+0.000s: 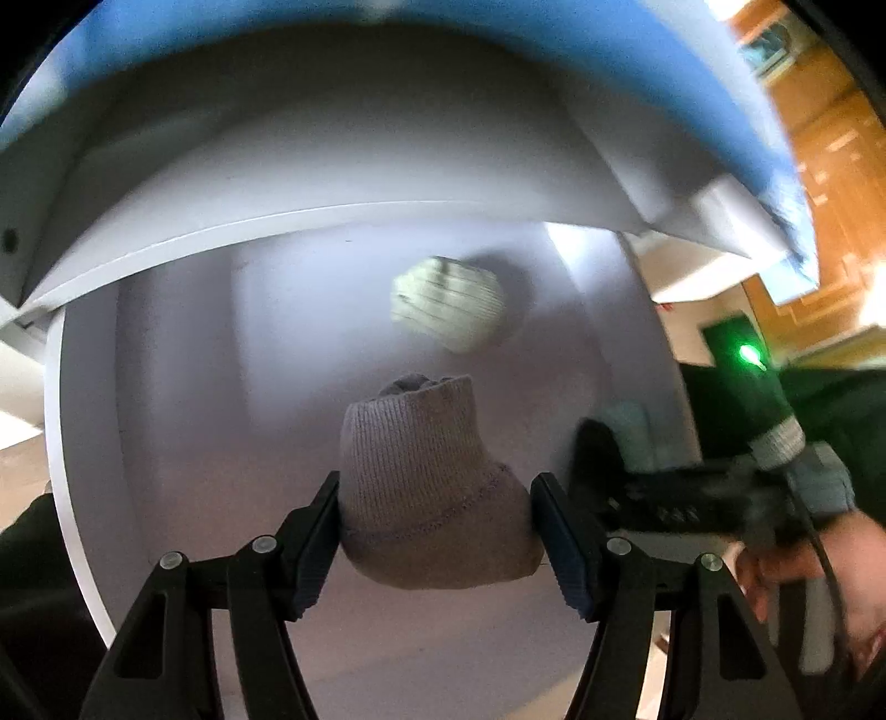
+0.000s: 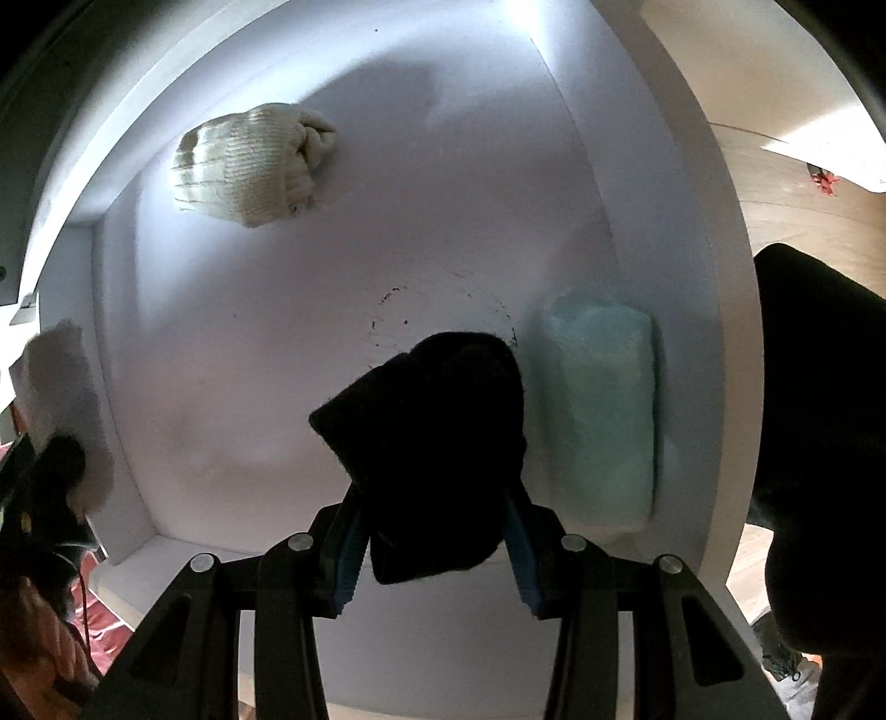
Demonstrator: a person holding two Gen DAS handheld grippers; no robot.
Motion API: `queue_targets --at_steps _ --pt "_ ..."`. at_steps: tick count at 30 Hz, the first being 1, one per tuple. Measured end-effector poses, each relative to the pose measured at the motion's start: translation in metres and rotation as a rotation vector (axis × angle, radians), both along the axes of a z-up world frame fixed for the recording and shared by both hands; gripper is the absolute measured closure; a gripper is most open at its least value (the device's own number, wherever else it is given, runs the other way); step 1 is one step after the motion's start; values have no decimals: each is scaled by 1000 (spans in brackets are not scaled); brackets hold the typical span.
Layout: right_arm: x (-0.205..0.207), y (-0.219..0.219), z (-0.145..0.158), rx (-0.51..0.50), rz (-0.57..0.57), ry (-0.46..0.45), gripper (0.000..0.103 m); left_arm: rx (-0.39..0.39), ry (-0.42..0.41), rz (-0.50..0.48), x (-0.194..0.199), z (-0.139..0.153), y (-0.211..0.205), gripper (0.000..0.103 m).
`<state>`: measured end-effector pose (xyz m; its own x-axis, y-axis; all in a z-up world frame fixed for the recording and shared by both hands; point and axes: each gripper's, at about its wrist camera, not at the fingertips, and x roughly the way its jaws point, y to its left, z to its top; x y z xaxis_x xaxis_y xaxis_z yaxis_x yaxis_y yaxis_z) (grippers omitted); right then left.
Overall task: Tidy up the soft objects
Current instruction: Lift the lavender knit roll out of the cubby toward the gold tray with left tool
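Observation:
My left gripper (image 1: 434, 534) is shut on a rolled grey-brown knit sock (image 1: 432, 487) and holds it above the white drawer floor (image 1: 221, 387). A cream ribbed sock roll (image 1: 448, 310) lies farther in on that floor. My right gripper (image 2: 432, 548) is shut on a black sock bundle (image 2: 437, 443), also over the drawer floor (image 2: 277, 360). The cream roll (image 2: 249, 166) shows at the upper left of the right wrist view. A pale mint folded cloth (image 2: 603, 410) lies against the drawer's right wall, just right of the black bundle. The right gripper (image 1: 692, 498) appears blurred at the right of the left wrist view.
A white shelf or cabinet front (image 1: 277, 183) with a blue surface (image 1: 554, 33) above it overhangs the drawer. The drawer's white right wall (image 2: 714, 277) borders wooden flooring (image 2: 786, 199). A person's hand (image 1: 803, 581) holds the right tool. The grey sock (image 2: 61, 399) shows blurred at the left edge.

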<state>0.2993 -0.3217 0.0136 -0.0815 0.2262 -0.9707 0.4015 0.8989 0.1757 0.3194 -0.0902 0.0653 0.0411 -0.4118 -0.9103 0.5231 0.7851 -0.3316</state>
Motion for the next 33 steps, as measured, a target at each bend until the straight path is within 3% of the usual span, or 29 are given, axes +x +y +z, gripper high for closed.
queue_targets --at_steps 7,16,24,33 --pt "-4 -7 0 11 -13 -8 59 -35 -42 -46 -16 21 -4 36" --pt "-5 -12 7 7 -19 -9 59 -117 -142 -24 -24 65 7 36" --pt "-6 -14 4 22 -36 1 59 -219 -216 -11 -20 124 21 36" --pt "-4 -14 6 28 -31 -7 59 -309 -340 86 22 198 52 36"
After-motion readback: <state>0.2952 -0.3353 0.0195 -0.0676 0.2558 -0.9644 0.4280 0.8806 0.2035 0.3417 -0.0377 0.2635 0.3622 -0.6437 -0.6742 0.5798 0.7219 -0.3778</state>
